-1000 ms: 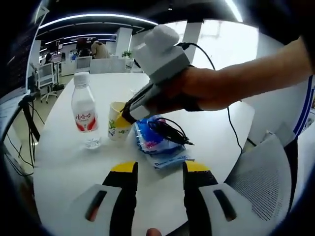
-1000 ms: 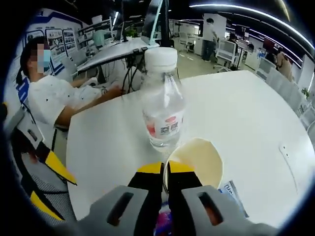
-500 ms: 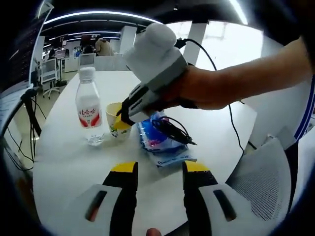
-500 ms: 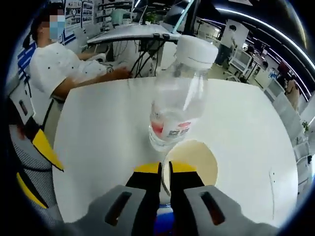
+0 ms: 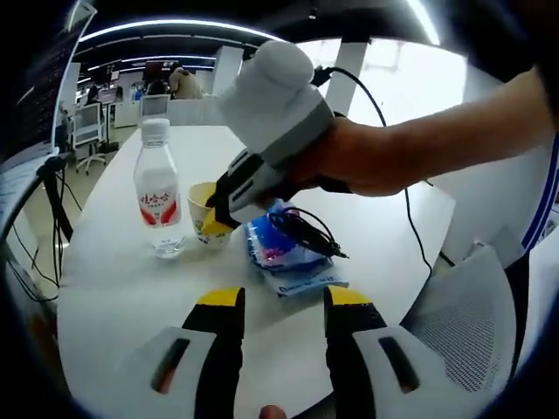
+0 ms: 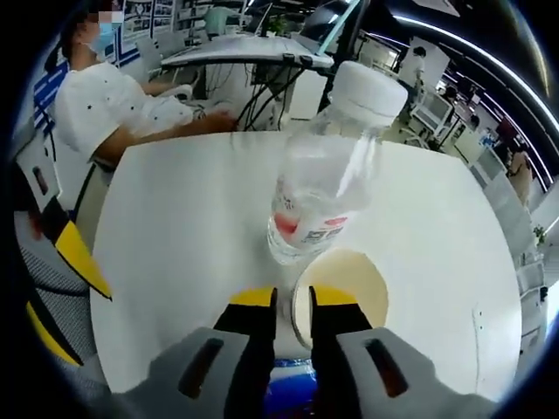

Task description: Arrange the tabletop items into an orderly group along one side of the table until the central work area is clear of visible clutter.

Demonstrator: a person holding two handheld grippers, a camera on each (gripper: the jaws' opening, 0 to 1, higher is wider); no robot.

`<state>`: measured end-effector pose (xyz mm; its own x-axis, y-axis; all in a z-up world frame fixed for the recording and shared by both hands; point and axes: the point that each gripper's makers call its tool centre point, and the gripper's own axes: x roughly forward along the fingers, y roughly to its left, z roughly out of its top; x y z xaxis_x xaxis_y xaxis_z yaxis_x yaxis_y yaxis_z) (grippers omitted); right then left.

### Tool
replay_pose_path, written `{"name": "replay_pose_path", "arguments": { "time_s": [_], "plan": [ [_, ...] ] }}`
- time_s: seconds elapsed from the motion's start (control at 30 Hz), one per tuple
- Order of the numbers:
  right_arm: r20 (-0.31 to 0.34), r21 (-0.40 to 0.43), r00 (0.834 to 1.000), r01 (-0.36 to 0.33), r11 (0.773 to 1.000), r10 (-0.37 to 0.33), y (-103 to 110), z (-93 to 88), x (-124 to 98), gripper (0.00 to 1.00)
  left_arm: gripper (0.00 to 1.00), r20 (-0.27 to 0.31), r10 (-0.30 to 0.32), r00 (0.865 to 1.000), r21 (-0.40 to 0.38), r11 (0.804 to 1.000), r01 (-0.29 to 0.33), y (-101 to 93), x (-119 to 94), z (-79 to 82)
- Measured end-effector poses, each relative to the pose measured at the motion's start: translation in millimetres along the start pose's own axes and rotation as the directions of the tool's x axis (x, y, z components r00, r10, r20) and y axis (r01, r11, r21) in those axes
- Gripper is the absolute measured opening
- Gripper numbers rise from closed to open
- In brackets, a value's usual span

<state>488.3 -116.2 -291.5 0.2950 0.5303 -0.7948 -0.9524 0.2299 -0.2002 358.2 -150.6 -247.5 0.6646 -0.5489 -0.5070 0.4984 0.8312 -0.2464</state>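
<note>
The right tool [image 6: 293, 301] is straddling the paper cup's [image 6: 342, 284] rim with jaws slightly apart, the water bottle [image 6: 325, 179] standing at twelve o'clock, while the left tool [image 5: 282, 305] is hovering agape over the worktop [image 5: 113, 288].

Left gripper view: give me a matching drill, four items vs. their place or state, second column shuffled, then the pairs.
Items:
1. water bottle
2. paper cup
3. blue packet
4. left gripper

Descriptions:
A. lying flat on the white table, a black cable across it
B. open, holding nothing, above bare table
C. upright, white cap on, red label
D. rim between the fingers of the right gripper, beside the bottle

Pairs: 1-C, 2-D, 3-A, 4-B
</note>
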Motion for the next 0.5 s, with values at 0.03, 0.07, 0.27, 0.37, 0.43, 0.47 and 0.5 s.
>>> {"name": "replay_pose_path", "arguments": {
  "time_s": [0.03, 0.07, 0.27, 0.37, 0.43, 0.47, 0.5],
  "plan": [
    [0.001, 0.002, 1.0, 0.003, 1.0, -0.003, -1, 0.1, -1, 0.13, 0.35, 0.0, -0.001, 1.0, 0.0, 1.0, 0.001, -0.3, 0, 0.1],
    [0.002, 0.004, 1.0, 0.005, 1.0, -0.005, -1, 0.2, -2, 0.14, 0.35, 0.0, -0.002, 1.0, 0.001, 1.0, 0.002, -0.4, 0, 0.1],
    [0.024, 0.036, 0.999, 0.039, 0.999, -0.04, -2, 3.3, -18, 0.21, 0.35, -0.001, -0.005, 1.0, -0.001, 1.0, 0.005, -0.8, 1, -0.5],
    [0.04, 0.047, 0.997, 0.059, 0.997, -0.061, 1, 4.4, -28, 0.22, 0.35, -0.003, -0.006, 1.0, 0.002, 1.0, 0.006, -1.8, 1, -1.0],
    [0.048, 0.048, 0.996, 0.074, 0.996, -0.076, 2, 4.5, -35, 0.22, 0.35, -0.005, -0.011, 1.0, 0.008, 1.0, 0.011, -3.2, 1, -1.0],
    [0.062, 0.058, 0.994, 0.081, 0.995, -0.085, 3, 6.0, -40, 0.23, 0.35, -0.008, -0.016, 1.0, 0.014, 1.0, 0.016, -4.8, 1, -1.4],
    [0.071, 0.069, 0.994, 0.083, 0.994, -0.088, 4, 6.9, -43, 0.24, 0.35, -0.009, -0.019, 1.0, 0.017, 1.0, 0.019, -5.8, 1, -1.6]
  ]
}}
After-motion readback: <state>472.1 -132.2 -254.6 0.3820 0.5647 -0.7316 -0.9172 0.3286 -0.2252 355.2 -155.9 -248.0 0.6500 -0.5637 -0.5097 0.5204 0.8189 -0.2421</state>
